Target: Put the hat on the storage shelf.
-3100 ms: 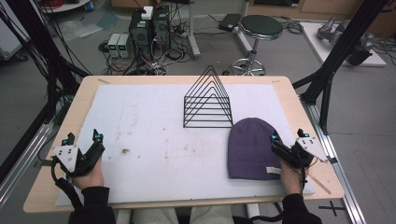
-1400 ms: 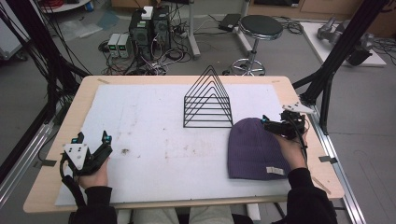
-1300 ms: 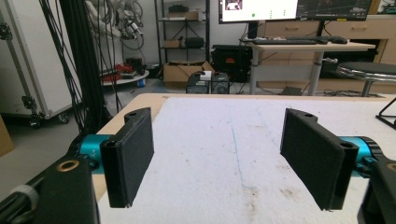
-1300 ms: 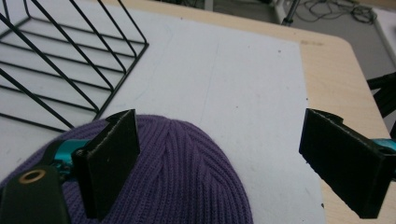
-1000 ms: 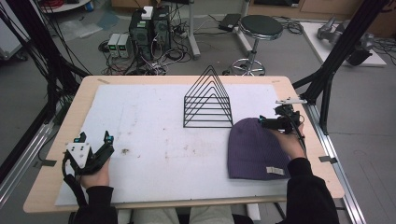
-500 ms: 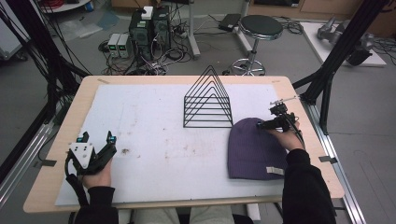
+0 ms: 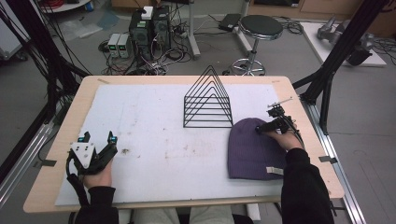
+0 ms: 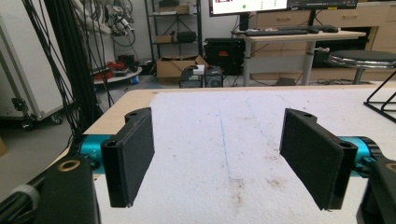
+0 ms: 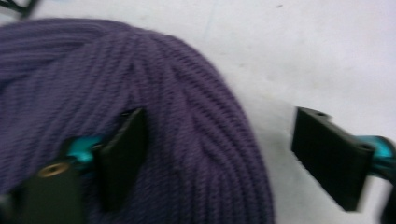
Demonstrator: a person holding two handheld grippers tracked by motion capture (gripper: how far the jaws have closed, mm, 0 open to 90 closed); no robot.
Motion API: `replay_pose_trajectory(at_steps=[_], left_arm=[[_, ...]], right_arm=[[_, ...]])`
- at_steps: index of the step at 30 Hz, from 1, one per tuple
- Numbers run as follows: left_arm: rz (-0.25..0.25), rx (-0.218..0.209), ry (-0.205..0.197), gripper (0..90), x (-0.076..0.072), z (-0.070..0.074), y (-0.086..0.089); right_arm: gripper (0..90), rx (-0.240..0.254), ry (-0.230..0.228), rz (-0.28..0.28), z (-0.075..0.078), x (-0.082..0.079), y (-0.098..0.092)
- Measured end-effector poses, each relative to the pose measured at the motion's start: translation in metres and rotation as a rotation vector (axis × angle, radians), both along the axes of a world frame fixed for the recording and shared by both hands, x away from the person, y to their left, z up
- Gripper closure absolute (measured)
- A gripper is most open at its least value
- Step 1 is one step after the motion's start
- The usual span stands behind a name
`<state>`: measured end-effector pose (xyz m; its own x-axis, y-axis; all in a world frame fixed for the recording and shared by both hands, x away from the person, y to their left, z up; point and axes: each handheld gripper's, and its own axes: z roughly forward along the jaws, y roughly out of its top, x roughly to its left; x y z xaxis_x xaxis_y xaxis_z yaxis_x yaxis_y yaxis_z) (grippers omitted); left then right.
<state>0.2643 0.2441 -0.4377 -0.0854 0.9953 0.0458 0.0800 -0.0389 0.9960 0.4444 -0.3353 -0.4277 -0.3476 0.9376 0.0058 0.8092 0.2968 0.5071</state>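
Observation:
A purple knit beanie (image 7: 254, 149) lies flat on the white mat at the right, with its label toward the table's front edge. My right gripper (image 7: 259, 129) is down at the beanie's far rounded end. In the right gripper view, one jaw of the right gripper (image 9: 222, 121) rests on the knit of the beanie (image 9: 163, 116) and the other stands over bare mat. Its jaws have just been closing, with the beanie's edge between them but not pinched. My left gripper (image 7: 99, 137) rests open at the front left, and the left gripper (image 8: 217, 126) has nothing between its jaws.
A black wire rack (image 7: 208, 100) of triangular dividers stands at the middle back, just beyond the beanie, and its corner is the rack (image 8: 380, 100) in the left gripper view. The white mat (image 7: 149, 116) covers most of the wooden table. A stool (image 7: 261, 23) and computers stand behind the table.
My right gripper went from the beanie's near right side to its far end and came down onto it, and its jaws narrowed slightly. The left gripper stayed at the front left.

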Motion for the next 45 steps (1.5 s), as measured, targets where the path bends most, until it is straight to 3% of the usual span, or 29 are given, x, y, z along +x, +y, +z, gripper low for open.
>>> replay_pose_trajectory(at_steps=[1, 6, 9, 10, 12, 21, 23, 25, 29, 31, 33, 35, 42, 43, 45], left_arm=[[-0.001, -0.001, -0.002, 26.4, 0.0, 0.0, 0.0], [-0.005, 0.002, -0.002, 26.5, 0.0, 0.0, -0.002], [-0.004, 0.002, -0.008, 26.5, 0.0, 0.0, -0.002], [-0.006, 0.001, -0.004, 26.5, 0.0, 0.0, -0.002], [-0.006, 0.0, -0.002, 26.5, 0.0, 0.0, -0.002], [-0.003, 0.004, -0.003, 26.6, 0.001, 0.0, 0.0], [-0.006, 0.005, -0.002, 26.6, 0.0, 0.0, 0.0], [-0.008, 0.007, -0.001, 26.6, 0.001, 0.0, -0.001], [-0.009, 0.01, 0.011, 26.6, 0.001, -0.002, 0.0], [-0.011, 0.003, 0.015, 26.6, 0.002, -0.002, 0.0], [-0.013, 0.005, 0.014, 26.6, 0.001, -0.002, -0.001], [-0.017, 0.009, 0.008, 26.6, 0.001, -0.001, -0.003], [-0.029, 0.019, 0.011, 26.6, 0.001, -0.001, -0.006], [-0.029, 0.02, 0.012, 26.6, 0.0, -0.001, -0.006], [-0.036, 0.014, 0.014, 26.6, 0.001, -0.001, -0.005]], right_arm=[[26.6, 0.026, 0.011, 0.007, 0.0, -0.001, -0.001], [35.8, 0.042, 0.014, 0.001, 0.002, -0.002, 0.0], [46.8, 0.052, 0.026, -0.015, 0.004, -0.003, 0.002], [64.1, 0.069, 0.033, 0.01, 0.005, -0.005, 0.003], [68.3, 0.079, 0.037, 0.03, 0.006, -0.005, 0.004], [77.0, -0.027, 0.004, 0.045, 0.009, -0.012, 0.019], [77.3, -0.058, -0.017, 0.055, 0.01, -0.015, 0.022], [77.4, -0.055, -0.042, 0.057, 0.01, -0.017, 0.022], [77.3, -0.023, -0.078, 0.046, 0.018, -0.026, 0.019], [77.3, 0.02, -0.109, 0.047, 0.027, -0.031, 0.018], [77.1, 0.076, -0.163, 0.045, 0.038, -0.039, 0.016], [77.1, 0.083, -0.181, 0.045, 0.042, -0.042, 0.016], [76.7, 0.143, -0.349, 0.054, 0.063, -0.062, 0.023], [76.4, 0.155, -0.399, 0.061, 0.068, -0.068, 0.026], [76.4, 0.163, -0.42, 0.069, 0.071, -0.07, 0.027]])
